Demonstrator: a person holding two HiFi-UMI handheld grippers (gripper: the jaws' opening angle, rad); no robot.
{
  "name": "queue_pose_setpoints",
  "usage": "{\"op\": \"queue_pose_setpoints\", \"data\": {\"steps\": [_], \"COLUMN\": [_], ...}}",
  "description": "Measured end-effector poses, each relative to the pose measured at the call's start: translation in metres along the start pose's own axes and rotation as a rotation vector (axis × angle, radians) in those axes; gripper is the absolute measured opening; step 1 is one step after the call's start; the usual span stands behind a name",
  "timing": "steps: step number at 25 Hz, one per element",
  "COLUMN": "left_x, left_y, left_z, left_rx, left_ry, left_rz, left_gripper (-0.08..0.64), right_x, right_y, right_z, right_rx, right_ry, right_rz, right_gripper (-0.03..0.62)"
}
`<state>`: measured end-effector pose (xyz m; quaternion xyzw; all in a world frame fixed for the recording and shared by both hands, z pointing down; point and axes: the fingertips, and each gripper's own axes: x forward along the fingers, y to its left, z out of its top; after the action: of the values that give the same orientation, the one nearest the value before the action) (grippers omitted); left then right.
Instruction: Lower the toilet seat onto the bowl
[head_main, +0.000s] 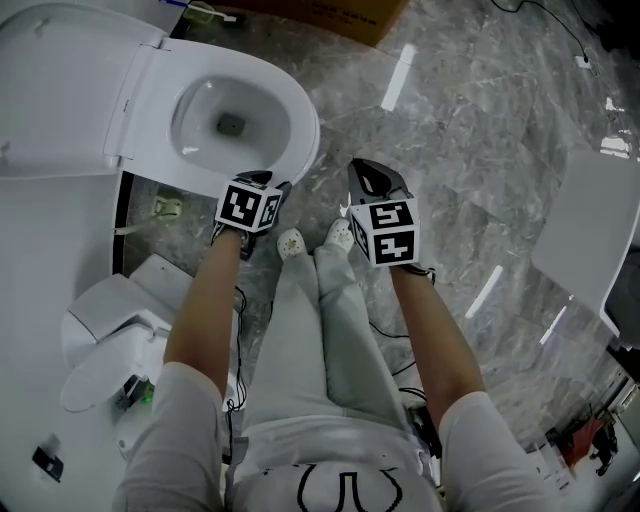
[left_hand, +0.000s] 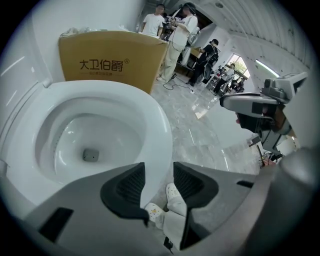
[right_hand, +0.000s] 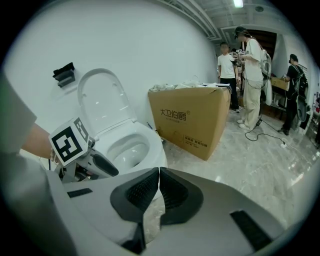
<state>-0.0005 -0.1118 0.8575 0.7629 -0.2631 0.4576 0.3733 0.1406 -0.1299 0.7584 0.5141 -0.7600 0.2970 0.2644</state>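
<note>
The white toilet (head_main: 300, 130) stands at the upper left of the head view, its bowl (left_hand: 85, 140) uncovered. A broad white ring (left_hand: 152, 120) lies flat round the bowl's opening. The lid (right_hand: 102, 102) stands raised against the wall. My left gripper (head_main: 272, 186) hangs just in front of the toilet's near edge. It is open, its pads (left_hand: 127, 187) apart with nothing between them. My right gripper (head_main: 368, 178) hangs beside it to the right, over the floor. It is shut, its pads (right_hand: 172, 192) meeting at the tips on nothing.
A brown cardboard box (right_hand: 190, 120) stands on the marble floor behind the toilet. Another white fixture (head_main: 110, 330) sits at the lower left and a white panel (head_main: 590, 230) at the right. My own legs and shoes (head_main: 290, 242) are between the grippers. Several people (right_hand: 250, 75) stand far back.
</note>
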Motion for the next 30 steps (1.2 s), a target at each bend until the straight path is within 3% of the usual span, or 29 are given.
{"op": "queue_pose_setpoints", "data": {"steps": [17,30], "left_x": [0.023,-0.007], "left_y": [0.010,0.004], "left_z": [-0.001,0.009], "left_rx": [-0.029,-0.078], "left_ry": [0.042,-0.045], "left_rz": [0.057,0.039], "left_gripper": [0.161,0.186], "right_x": [0.017,-0.002], "right_y": [0.009,0.023], "right_z": [-0.006,0.000], "right_rx": [-0.024,-0.027], "right_ry": [0.041,0.045], "right_rz": [0.006,-0.008], "right_gripper": [0.031,0.031]}}
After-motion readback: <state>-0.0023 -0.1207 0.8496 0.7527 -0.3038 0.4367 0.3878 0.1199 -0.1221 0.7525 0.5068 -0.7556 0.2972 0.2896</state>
